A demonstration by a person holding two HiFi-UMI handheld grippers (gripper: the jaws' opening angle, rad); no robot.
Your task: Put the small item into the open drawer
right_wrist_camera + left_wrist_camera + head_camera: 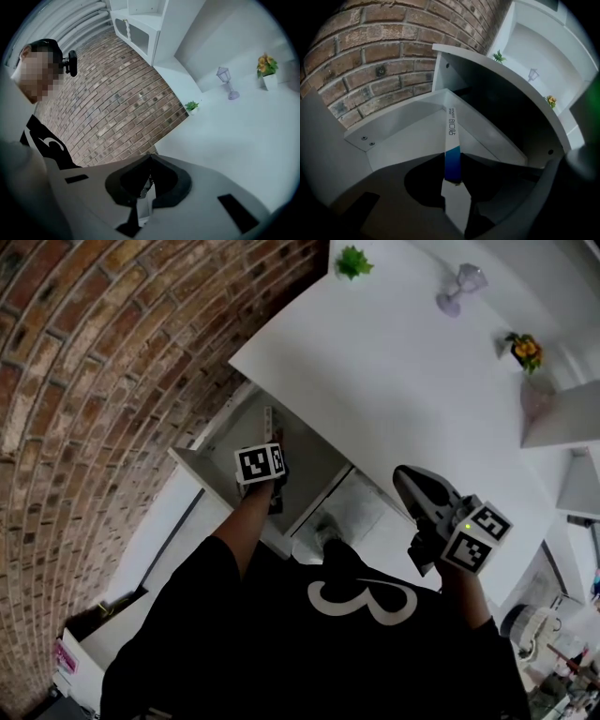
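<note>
Head view: the left gripper [267, 457] points steeply down into the open white drawer [211, 470], which juts out at the near left under the white tabletop [394, 381]. A thin white edge of the flat blue-and-white printed packet [269, 423] pokes out past the gripper's marker cube, over the drawer's inside. The right gripper [408, 482] hangs to the right, above the tabletop's near edge and well apart from the drawer. At the far side stand a small green potted plant [353, 261], a lavender lantern ornament [459, 287] and a pot of yellow flowers [525, 351]. A brick wall [103, 371] fills the left.

Left gripper view: only here does the grip show. The jaws are nearly together and pinch the packet's blue end, with the white printed end reaching out over the drawer floor. Whether that end touches the floor is unclear.

Right gripper view: the jaws meet at their tips and hold nothing. This view alone shows the person's black sleeve [44, 140] and the head-mounted camera [71, 62], and it also takes in the plant, lantern and flowers.
</note>
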